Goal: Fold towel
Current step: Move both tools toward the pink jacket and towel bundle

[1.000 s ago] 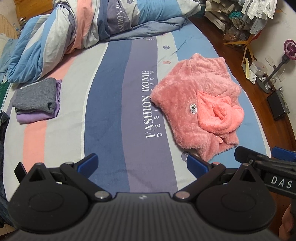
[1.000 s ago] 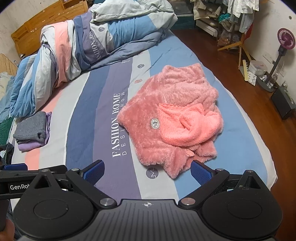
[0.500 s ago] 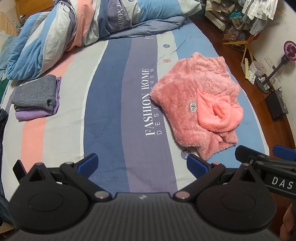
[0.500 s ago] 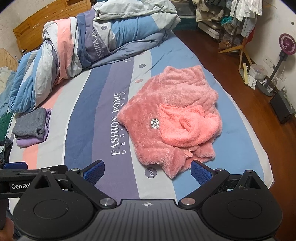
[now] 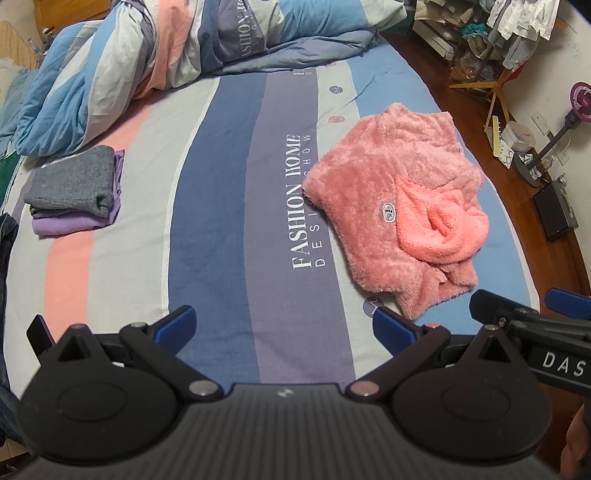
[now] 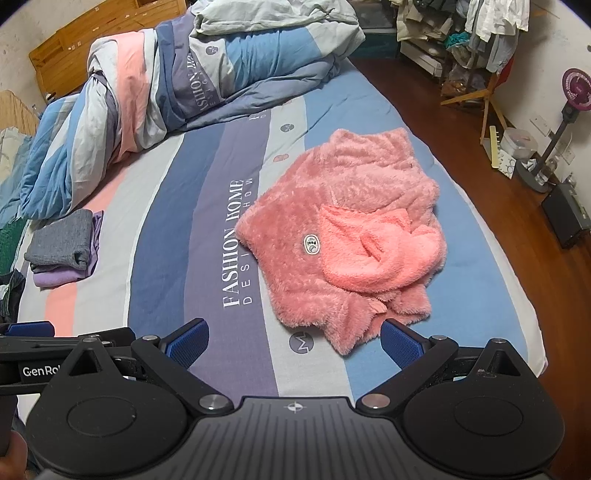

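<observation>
A fluffy pink towel (image 5: 373, 188) (image 6: 332, 206) lies crumpled on the right half of the striped bed sheet (image 5: 221, 221) (image 6: 177, 236), with a small oval white label facing up and a brighter pink fold bunched at its right side. My left gripper (image 5: 282, 325) is open above the bed's near edge, well short of the towel, nothing between its blue pads. My right gripper (image 6: 293, 339) is open too; the towel's near corner lies just beyond its right pad (image 6: 400, 345). The right gripper's fingers (image 5: 524, 314) show at the left view's right edge.
A grey cloth folded over a purple one (image 5: 74, 188) (image 6: 62, 247) lies at the bed's left. A rumpled striped duvet (image 5: 184, 48) (image 6: 177, 92) fills the far end. Right of the bed is wooden floor with a fan (image 6: 569, 107), a black box (image 5: 556, 212) and hanging clothes (image 6: 476, 33).
Both views have shifted slightly: the towel sits a little farther up and away in frame than a second ago. Towel and folded cloths lie unchanged; both grippers stay open.
</observation>
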Available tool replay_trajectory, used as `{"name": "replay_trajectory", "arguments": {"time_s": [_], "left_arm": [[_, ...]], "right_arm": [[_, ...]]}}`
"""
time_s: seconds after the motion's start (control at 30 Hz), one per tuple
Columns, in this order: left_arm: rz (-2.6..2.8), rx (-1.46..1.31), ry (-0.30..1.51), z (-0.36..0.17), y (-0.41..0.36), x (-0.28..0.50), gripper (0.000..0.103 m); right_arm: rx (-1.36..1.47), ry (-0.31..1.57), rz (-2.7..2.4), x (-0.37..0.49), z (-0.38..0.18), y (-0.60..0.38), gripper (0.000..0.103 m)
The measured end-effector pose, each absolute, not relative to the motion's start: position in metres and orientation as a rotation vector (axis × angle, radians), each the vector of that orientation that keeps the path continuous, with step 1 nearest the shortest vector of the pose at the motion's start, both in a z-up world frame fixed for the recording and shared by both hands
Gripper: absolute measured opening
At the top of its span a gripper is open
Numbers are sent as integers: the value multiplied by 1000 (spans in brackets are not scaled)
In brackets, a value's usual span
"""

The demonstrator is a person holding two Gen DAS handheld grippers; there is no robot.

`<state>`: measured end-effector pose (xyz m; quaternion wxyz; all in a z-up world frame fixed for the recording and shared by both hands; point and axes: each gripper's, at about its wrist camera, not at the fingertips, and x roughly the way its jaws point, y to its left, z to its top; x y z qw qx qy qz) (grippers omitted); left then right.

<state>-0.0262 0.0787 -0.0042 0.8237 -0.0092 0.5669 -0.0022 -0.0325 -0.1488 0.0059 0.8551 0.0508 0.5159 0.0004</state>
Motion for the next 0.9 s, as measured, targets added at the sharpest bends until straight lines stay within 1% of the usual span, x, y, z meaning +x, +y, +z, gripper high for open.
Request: {"name": "replay_trajectory", "arguments": {"time_s": [0.9], "left_arm": [[-2,14,1202,-5,73,-24,103]], "right_arm": [[121,1099,-2,-32,2,-153,101]]}}
